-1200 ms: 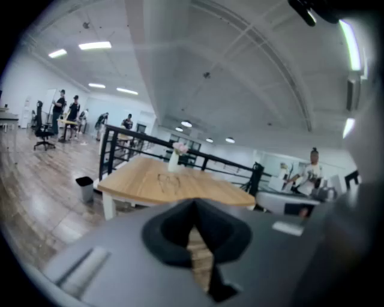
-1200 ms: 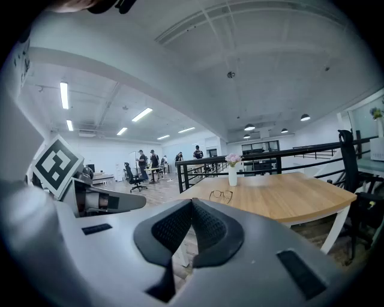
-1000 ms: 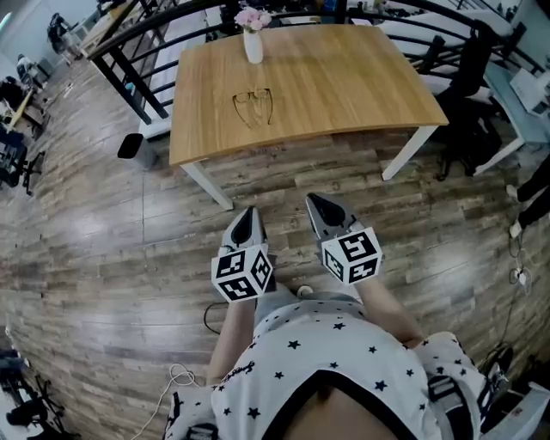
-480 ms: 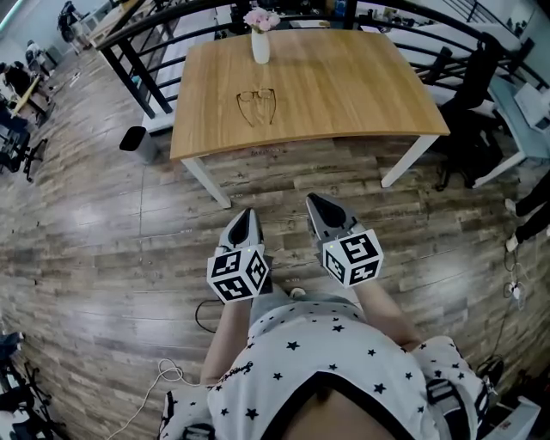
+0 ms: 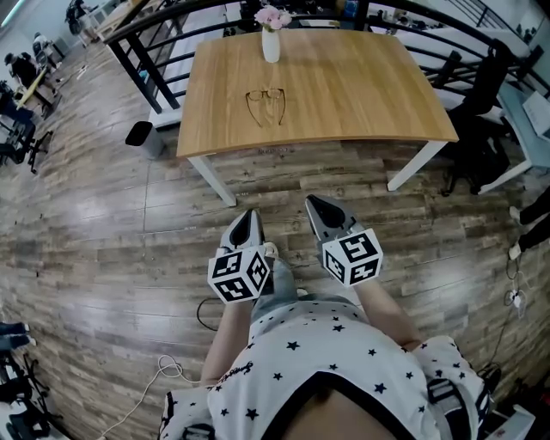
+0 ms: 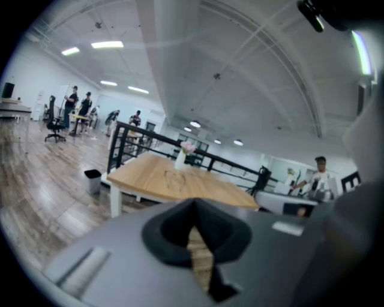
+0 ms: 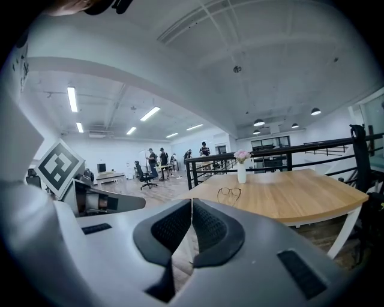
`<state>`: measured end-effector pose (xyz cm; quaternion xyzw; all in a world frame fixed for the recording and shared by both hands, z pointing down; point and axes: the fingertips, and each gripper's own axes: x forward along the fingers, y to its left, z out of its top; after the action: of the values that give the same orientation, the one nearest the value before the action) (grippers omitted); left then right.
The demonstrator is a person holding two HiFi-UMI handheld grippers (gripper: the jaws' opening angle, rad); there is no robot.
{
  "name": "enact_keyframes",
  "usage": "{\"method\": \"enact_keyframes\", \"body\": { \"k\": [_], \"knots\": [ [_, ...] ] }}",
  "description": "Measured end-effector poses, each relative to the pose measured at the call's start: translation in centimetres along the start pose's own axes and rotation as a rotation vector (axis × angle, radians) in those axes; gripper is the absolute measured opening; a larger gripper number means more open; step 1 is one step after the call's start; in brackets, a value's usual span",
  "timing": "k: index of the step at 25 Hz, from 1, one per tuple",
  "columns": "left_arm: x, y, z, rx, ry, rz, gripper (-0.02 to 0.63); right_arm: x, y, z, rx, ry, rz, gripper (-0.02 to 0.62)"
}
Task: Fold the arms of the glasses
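The table (image 5: 361, 94) stands ahead of you; the glasses (image 5: 265, 105) lie on its left half, the vase (image 5: 271, 43) behind them.

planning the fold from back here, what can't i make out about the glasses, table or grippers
Hinges and arm tips of the glasses: too small in all three views.
Far legs of the table: hidden by its own top, head view.
Hands holding the left gripper and right gripper: hidden under the grippers themselves, head view.

Tan wood table (image 5: 361, 94), dark-framed glasses (image 5: 265, 101), white vase (image 5: 271, 45), pink flowers (image 5: 272, 15)
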<state>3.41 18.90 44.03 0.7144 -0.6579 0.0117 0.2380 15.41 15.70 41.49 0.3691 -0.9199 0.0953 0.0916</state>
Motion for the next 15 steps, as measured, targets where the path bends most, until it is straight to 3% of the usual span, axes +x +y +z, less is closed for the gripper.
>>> {"method": "enact_keyframes", "body": {
  "k": [15],
  "knots": [
    [8.8, 3.8, 4.0, -0.004, 0.002, -0.040, 0.006, 8.4, -3.9, 2.7, -0.014, 0.001, -0.032, 0.018]
  ]
}}
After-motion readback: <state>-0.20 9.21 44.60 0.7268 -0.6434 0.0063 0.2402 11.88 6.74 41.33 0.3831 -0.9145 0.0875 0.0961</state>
